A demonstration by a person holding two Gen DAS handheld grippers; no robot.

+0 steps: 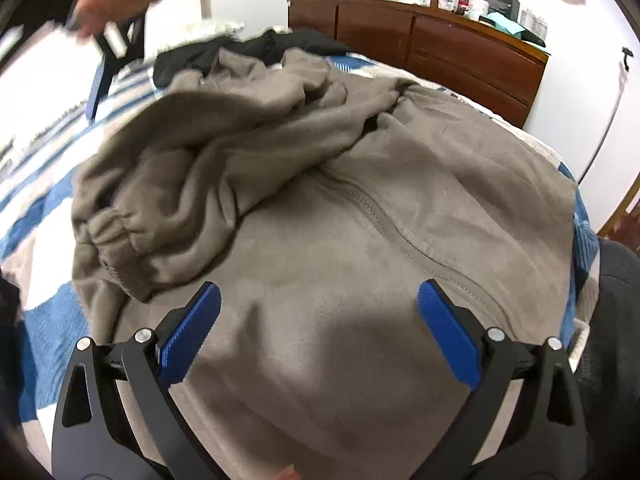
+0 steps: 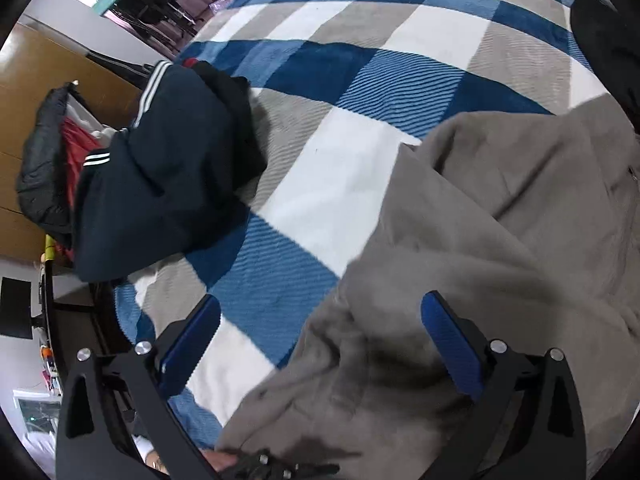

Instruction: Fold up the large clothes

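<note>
A large grey fleece garment (image 1: 360,220) lies spread on the bed, its seam running down the middle and a cuffed sleeve (image 1: 132,236) bunched over its left part. My left gripper (image 1: 320,308) hovers open above the garment's near part, nothing between its blue pads. In the right wrist view the same grey garment (image 2: 480,260) fills the lower right. My right gripper (image 2: 320,316) stands wide open above its edge, holding nothing. In the left wrist view the right gripper (image 1: 110,52) shows blurred at the top left, in a hand.
A blue, white and grey checked blanket (image 2: 340,80) covers the bed. A dark navy jacket with white stripes (image 2: 168,168) lies at the blanket's left edge. Black clothing (image 1: 260,50) lies beyond the grey garment. A wooden dresser (image 1: 440,48) loaded with bottles stands behind.
</note>
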